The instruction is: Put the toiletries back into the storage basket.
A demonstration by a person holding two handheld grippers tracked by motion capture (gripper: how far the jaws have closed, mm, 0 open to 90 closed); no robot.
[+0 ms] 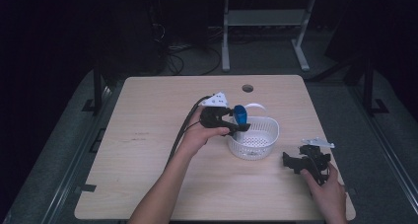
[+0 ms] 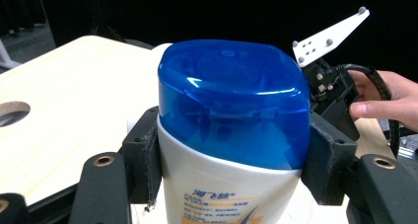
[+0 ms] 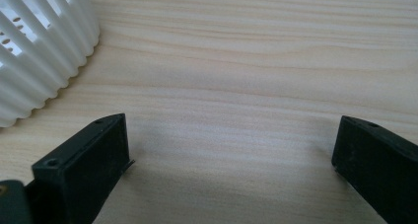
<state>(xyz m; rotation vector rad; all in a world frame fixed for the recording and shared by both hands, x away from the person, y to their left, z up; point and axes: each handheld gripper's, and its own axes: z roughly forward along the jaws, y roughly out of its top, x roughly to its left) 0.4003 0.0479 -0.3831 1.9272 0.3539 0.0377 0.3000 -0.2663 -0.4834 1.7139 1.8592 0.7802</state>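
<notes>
1. Your left gripper is clamped on a white bottle with a blue cap; in the left gripper view the two black jaws press against its sides just below the cap.
2. In the high view you hold that bottle at the near-left rim of the white basket, with the blue cap tilted above the rim. Whether the bottle's base touches the basket is hidden by the gripper.
3. The basket stands on the wooden table, a little right of its middle.
4. Your right gripper rests low at the table's right edge, well apart from the bottle and just right of the basket.
5. In the right gripper view its jaws stand wide apart with bare tabletop between them, and the ribbed basket wall sits at the upper left.
</notes>
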